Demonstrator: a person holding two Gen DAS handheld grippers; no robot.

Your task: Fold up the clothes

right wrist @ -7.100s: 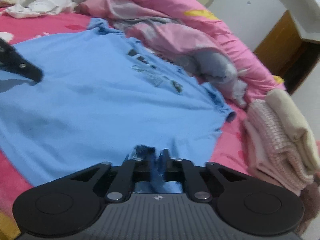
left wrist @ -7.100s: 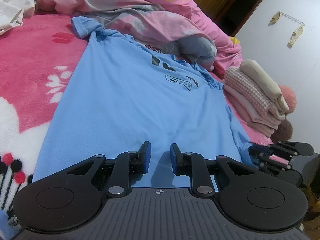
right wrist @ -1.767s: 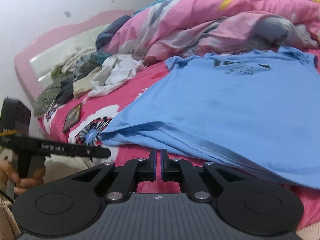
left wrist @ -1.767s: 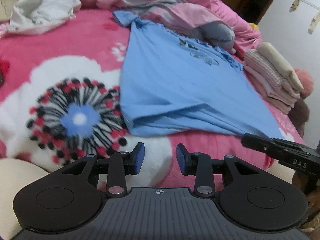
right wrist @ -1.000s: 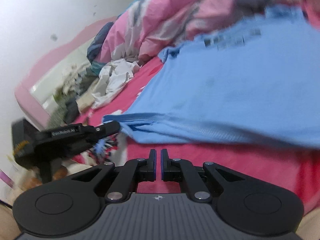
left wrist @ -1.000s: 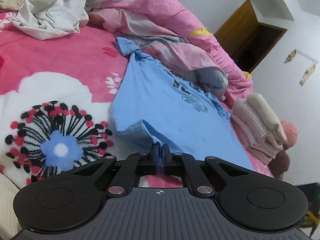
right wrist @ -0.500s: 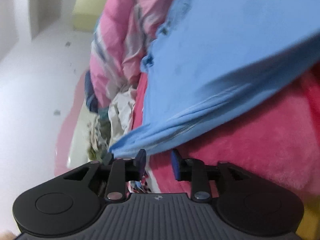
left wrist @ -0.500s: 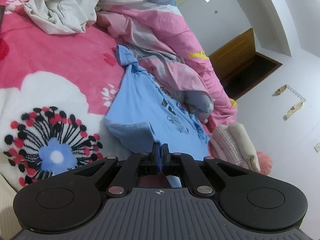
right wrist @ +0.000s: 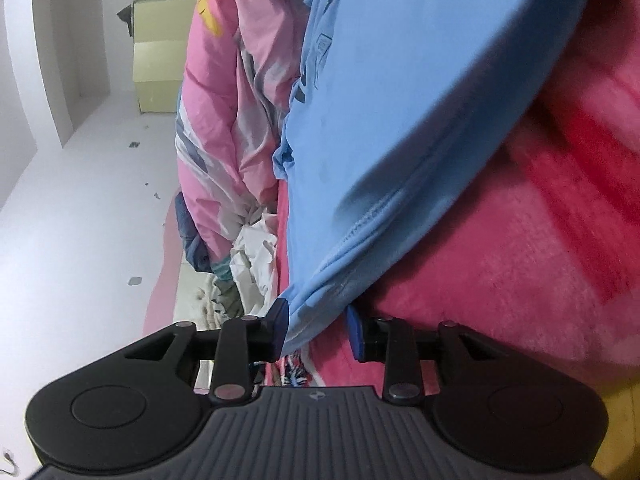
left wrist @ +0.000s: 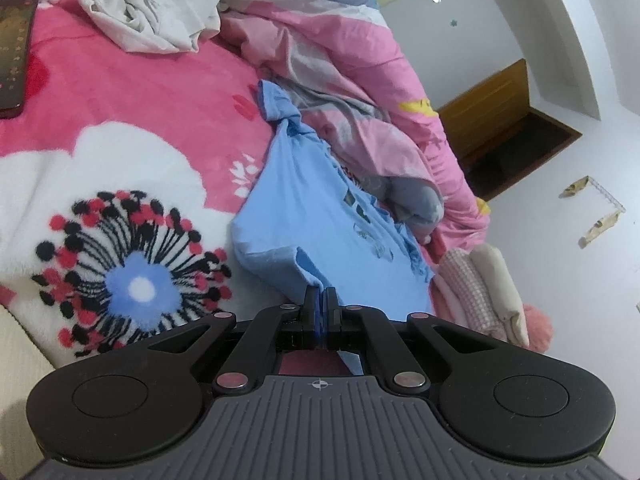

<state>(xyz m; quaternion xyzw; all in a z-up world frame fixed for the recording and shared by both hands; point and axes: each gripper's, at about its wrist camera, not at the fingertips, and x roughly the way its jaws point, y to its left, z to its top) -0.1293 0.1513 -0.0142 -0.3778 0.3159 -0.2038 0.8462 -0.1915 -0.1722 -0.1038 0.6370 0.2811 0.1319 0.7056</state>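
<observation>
A light blue T-shirt [left wrist: 304,216] lies on the pink flowered blanket [left wrist: 132,92], its collar end against the heaped duvet. My left gripper [left wrist: 320,306] is shut on a corner of the shirt's hem, which rises off the blanket in a fold toward the fingers. The right wrist view is rolled on its side. There the blue T-shirt [right wrist: 400,100] fills the upper right, and its stitched hem edge runs down between the pads of my right gripper [right wrist: 316,326]. Those jaws stand apart; the cloth touches the left pad [right wrist: 280,320] but is not pinched.
A pink and grey duvet [left wrist: 340,60] is heaped behind the shirt. Crumpled white cloth [left wrist: 152,12] and a dark phone [left wrist: 12,44] lie at the far left. A stack of folded clothes [left wrist: 480,292] sits at the right, by the white wall.
My left gripper, shut on the hem corner, has lifted it, bunching the shirt. My right gripper has rolled sideways, dropped to the hem edge, and gone from shut to open around it.
</observation>
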